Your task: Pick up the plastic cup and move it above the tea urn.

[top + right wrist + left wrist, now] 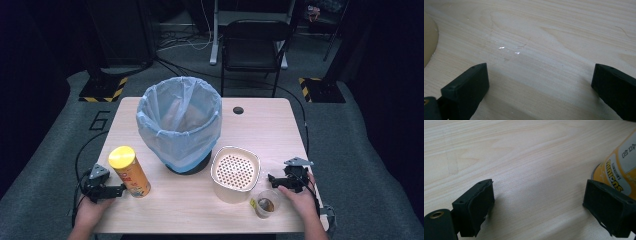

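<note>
The left hand-held gripper point(121, 189) lies low on the surface point(190, 210), its jaws spread wide with nothing between them. Just beside one jaw stands the yellow chip can point(131, 172), upright, with a yellow lid on top. In the left gripper view the can point(621, 170) sits off to one side of the jaws, not in the gap. So the job now looks like grabbing the can. To do it well, slide the gripper sideways until the can is in the middle of the gap. Then squeeze gently around the lower half, so the tall can does not tip over.

The right hand-held gripper point(271, 179) is spread open too and holds nothing. It rests near a clear plastic cup point(266, 203) with something brown inside, and a cream basket with a holed lid point(235, 173). Keep it still so the cup does not spill.

Behind them stands a bin with a blue bag point(180, 125).
</note>
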A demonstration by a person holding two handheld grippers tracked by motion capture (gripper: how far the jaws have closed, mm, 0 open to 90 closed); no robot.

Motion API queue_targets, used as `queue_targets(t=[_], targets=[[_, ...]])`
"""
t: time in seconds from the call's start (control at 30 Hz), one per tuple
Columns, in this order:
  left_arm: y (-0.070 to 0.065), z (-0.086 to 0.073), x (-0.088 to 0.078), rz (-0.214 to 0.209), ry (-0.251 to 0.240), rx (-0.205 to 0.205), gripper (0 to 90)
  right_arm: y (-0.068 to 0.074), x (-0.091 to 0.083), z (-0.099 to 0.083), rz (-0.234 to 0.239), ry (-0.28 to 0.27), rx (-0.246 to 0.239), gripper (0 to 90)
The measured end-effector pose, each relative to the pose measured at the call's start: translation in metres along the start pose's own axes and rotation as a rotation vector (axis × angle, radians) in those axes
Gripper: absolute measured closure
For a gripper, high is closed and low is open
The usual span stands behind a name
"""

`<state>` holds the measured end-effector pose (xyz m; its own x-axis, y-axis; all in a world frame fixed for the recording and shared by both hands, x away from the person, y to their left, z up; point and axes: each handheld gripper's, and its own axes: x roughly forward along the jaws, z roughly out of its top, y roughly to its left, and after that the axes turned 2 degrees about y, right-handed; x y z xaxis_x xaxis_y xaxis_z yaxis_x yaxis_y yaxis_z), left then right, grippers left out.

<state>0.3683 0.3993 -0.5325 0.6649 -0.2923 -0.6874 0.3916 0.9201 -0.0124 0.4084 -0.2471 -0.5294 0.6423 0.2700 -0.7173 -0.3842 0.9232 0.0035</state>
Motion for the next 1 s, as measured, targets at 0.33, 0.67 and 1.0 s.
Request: queue_targets(t=[0.33,0.67,1.0], targets=[[0.0,0.0,-0.0001,0.006,0.0,-0.01,10.0,0.004,-0.0051,-0.003,0.016,-0.027,-0.002,14.1],[0.0001,0.0,0.0,0.007,0.0,-0.009,10.0,0.0053,-0.0076,-0.0004,0.042,-0.016,-0.012,24.0],[-0.0001,-0.0005,-0.0002,0.007,-0.005,-0.01,10.1,0.0036,-0.0098,-0.0009,0.045,-0.021,-0.01,35.8]])
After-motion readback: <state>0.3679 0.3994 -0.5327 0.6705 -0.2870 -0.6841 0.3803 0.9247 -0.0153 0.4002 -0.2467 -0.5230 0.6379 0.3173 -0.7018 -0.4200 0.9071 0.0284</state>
